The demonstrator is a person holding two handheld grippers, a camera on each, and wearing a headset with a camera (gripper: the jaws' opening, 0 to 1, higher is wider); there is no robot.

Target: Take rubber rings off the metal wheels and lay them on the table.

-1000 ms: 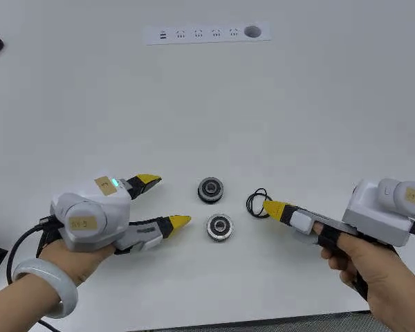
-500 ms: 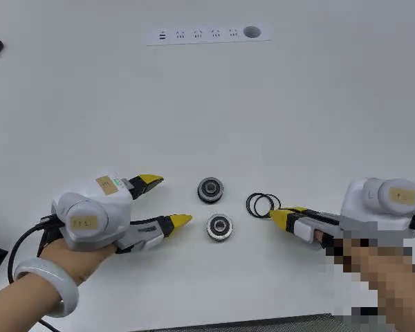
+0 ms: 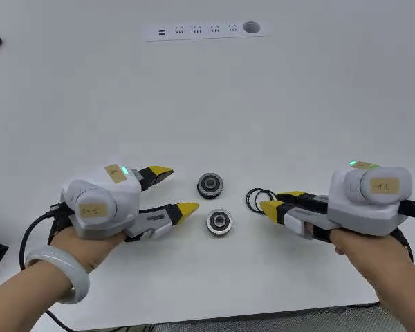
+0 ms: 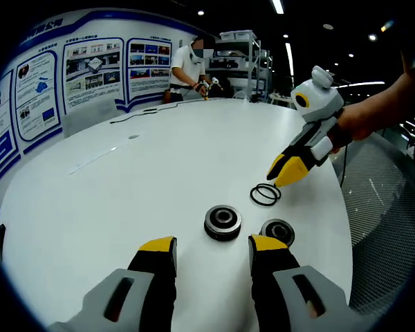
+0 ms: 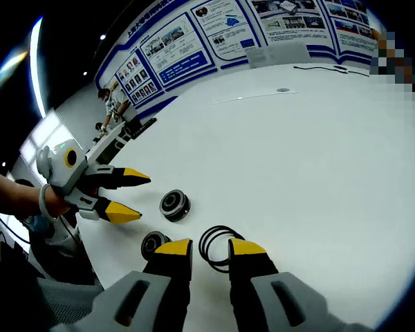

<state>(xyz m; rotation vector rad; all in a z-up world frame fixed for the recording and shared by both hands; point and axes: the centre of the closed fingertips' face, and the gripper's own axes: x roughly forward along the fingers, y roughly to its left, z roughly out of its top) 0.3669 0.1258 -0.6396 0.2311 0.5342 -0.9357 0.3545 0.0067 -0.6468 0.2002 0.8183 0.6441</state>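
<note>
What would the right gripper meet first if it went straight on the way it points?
Most likely the rubber rings, lying on the table just ahead of the right gripper and its open jaws. The metal wheels sit farther on.

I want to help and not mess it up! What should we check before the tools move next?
1. Left tool open with nothing in it: ok.
2. Right tool open with nothing in it: ok.
3. Rubber rings lying flat on the table, off the wheels: ok.
4. Right tool's tip not touching the rubber rings: cannot tell, it is very close.
5. Far wheel and near wheel apart from each other, between the tools: ok.
6. No ring left on either wheel: cannot tell, their edges look dark.
</note>
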